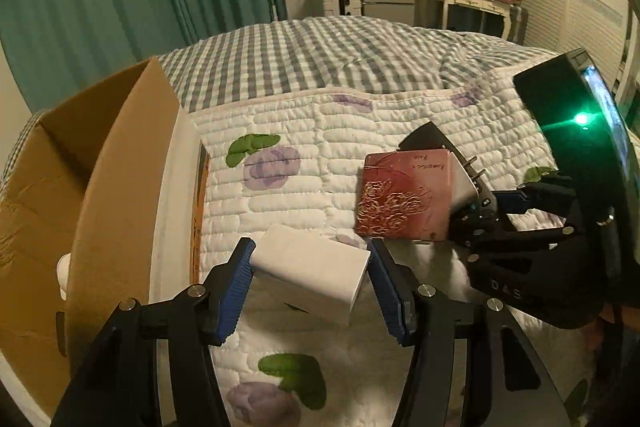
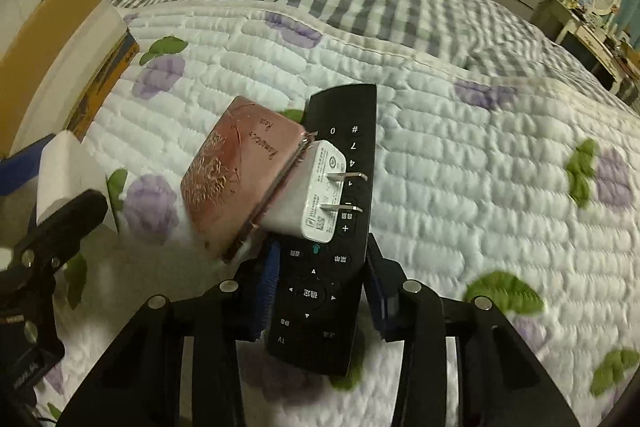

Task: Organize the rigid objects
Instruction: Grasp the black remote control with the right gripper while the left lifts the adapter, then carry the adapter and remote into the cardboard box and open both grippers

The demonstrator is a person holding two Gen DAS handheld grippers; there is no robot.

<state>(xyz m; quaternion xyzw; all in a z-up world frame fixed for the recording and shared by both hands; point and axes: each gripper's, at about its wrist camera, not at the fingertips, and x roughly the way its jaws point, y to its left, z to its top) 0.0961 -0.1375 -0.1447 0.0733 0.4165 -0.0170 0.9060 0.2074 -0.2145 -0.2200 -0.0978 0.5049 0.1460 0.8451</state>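
Quilted bed below, left claw clamping white box, right claw level, seemingly gripping black remote

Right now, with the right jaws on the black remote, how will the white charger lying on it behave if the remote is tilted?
The white charger looks likely to slide: it rests loose on the smooth black remote, leaning against the pink box. It seems stiff and light, so a small tilt may tip it. The right gripper holds only the remote.
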